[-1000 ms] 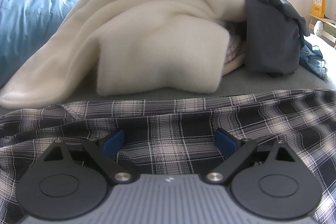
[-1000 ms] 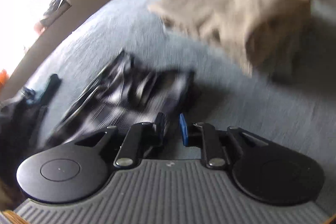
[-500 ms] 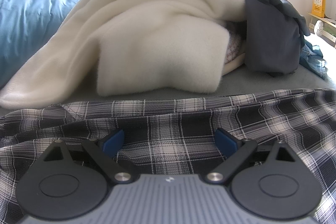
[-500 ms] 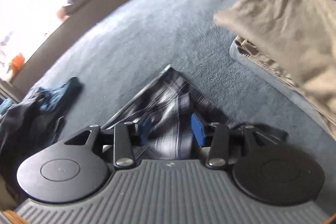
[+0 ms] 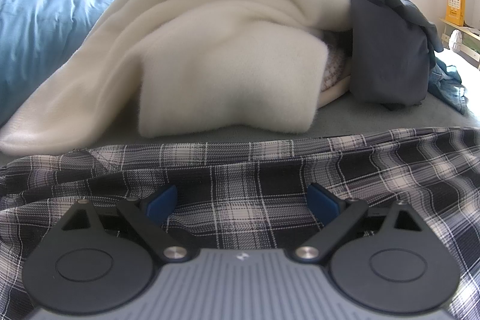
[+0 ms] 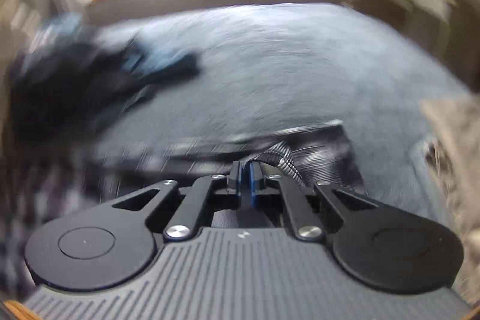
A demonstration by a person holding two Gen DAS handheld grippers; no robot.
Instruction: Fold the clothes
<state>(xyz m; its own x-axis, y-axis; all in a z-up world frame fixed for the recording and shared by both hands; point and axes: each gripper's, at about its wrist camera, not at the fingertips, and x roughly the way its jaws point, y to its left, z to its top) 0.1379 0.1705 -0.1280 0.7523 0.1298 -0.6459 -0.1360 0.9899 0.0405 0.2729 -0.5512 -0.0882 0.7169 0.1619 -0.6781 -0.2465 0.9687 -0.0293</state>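
Note:
A black-and-white plaid shirt [image 5: 270, 170] lies spread on the grey bed cover, filling the lower half of the left wrist view. My left gripper [image 5: 243, 200] is open, its blue pads wide apart and resting on the plaid cloth. In the blurred right wrist view my right gripper [image 6: 244, 174] is shut on a corner of the plaid shirt [image 6: 315, 152], which bunches up just past the pads.
A heap of cream blanket [image 5: 225, 59], white cloth and dark grey-blue clothes [image 5: 390, 50] lies beyond the shirt. A blue duvet [image 5: 39, 29] is at the left. Dark clothes [image 6: 75, 86] and a tan folded pile [image 6: 456, 134] flank the grey cover [image 6: 285, 65].
My right gripper has closed on the shirt corner and is swinging fast, blurring its view. My left gripper and the shirt under it have not moved.

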